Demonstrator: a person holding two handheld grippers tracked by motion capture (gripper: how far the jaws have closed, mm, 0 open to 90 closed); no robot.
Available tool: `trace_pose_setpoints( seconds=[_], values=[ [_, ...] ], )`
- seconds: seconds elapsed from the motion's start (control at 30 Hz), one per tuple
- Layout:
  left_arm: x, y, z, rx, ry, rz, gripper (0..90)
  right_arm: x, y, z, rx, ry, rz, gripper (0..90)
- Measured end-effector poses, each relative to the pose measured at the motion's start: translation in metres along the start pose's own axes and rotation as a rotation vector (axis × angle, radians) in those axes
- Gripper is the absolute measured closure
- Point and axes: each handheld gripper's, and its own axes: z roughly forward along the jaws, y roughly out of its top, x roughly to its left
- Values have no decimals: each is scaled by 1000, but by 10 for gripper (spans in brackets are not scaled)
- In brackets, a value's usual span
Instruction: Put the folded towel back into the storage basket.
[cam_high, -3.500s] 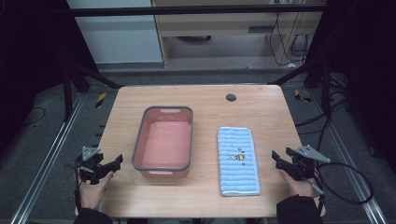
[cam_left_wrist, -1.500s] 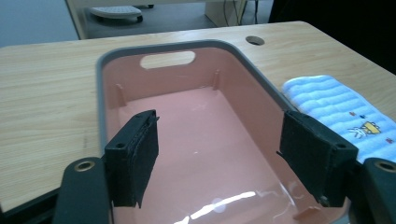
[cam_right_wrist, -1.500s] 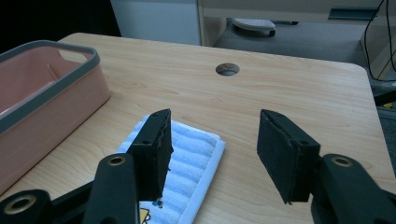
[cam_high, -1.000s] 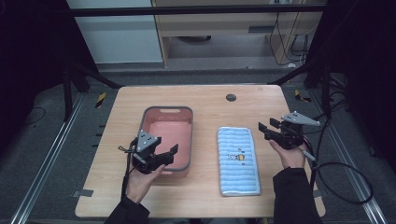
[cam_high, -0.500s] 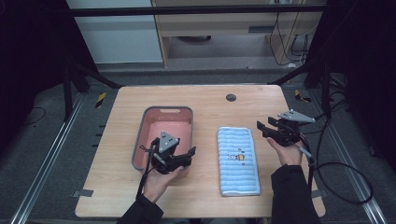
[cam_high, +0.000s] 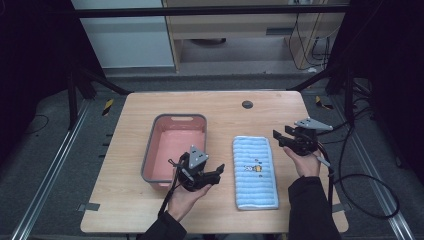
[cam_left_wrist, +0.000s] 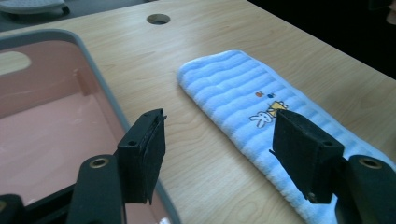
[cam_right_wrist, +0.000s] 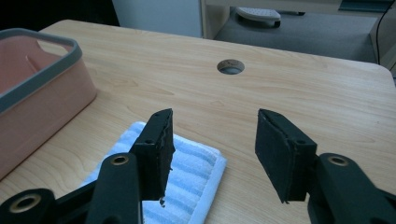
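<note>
Here the blue striped towel (cam_high: 255, 172) lies flat and folded on the wooden table (cam_high: 125, 200), its long side running away from the person, and it serves as the landmark for everything else. To the towel's left, with a strip of bare wood between them, stands the pink basin (cam_high: 175, 148) with its grey rim. Beyond the towel's far end, a round hole (cam_high: 247, 104) sits in the tabletop.

The left tool (cam_high: 214, 173) hovers between the basin's near right corner and the towel's left edge, held in a hand (cam_high: 187, 197) that comes up from the near side of the table. Its jaws point toward the towel and have just been closing a little, yet they stand well apart with nothing between them; in the left gripper view the towel's rabbit print (cam_left_wrist: 264, 111) shows in the gap, farther off.

The right tool (cam_high: 278, 137) is just off the towel's far right corner, carried by the other hand (cam_high: 304, 162) on the towel's right side. Its jaws are released too, parted and gripping nothing; in the right gripper view the towel's corner (cam_right_wrist: 205, 163) lies below the left jaw, not touched.
</note>
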Motion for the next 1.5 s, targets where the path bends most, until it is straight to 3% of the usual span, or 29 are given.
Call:
trace_pose_setpoints(
  seconds=[0.7, 1.17, 1.5],
  values=[
    [-29, -24, 31, 86, -65, 17, 351, 3, -18, 36, 88, 7, -27, 463],
    [-42, -41, 50, 132, -56, 45, 364, 3, -31, 53, 139, 9, -39, 478],
    [-49, -50, 62, 154, -66, 33, 412, 4, -41, 66, 192, 8, -42, 480]
  ],
)
